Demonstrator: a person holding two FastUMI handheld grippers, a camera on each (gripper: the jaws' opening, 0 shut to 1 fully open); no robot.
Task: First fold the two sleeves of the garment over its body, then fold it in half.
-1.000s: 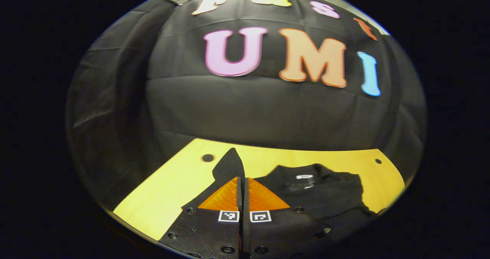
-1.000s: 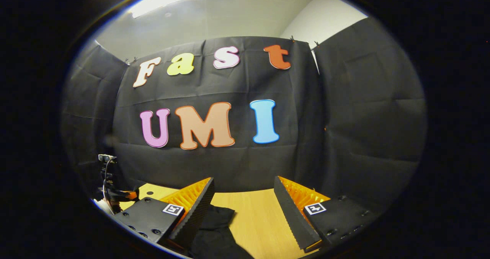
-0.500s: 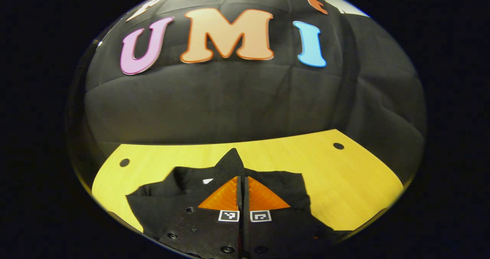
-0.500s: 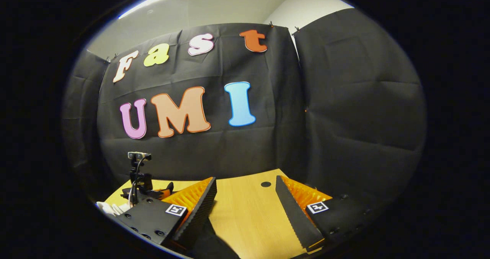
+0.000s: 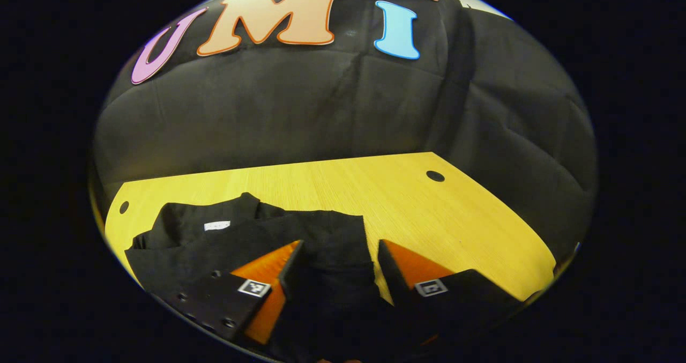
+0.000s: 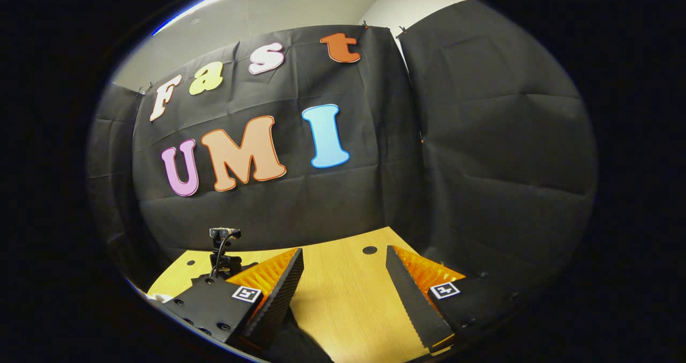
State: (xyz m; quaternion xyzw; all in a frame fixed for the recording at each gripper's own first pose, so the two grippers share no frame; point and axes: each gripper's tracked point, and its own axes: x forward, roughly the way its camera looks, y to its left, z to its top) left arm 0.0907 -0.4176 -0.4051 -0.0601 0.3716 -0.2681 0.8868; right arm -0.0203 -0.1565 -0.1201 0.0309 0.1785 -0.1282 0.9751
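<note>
In the left gripper view the left tongs (image 5: 335, 258) stand open just above the black garment (image 5: 278, 234), which lies rumpled on the counter (image 5: 429, 213) at the lower left of the frame, one sleeve (image 5: 321, 234) apparently laid over its body. The sleeve-folding step seems half done; next, the open, empty right tongs (image 6: 343, 277) would need to grasp the other sleeve, a dark fold at the bottom of the right gripper view.

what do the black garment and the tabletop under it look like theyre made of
Garment: soft matte black fabric, likely a cotton-type knit; it lies limp, creases, and gives no shine. A small white tag sits at its neck.
Tabletop: pale yellow wood or wood-look laminate, smooth with a slight sheen; fine straight grain lines run across it, so which one stays open.
</note>
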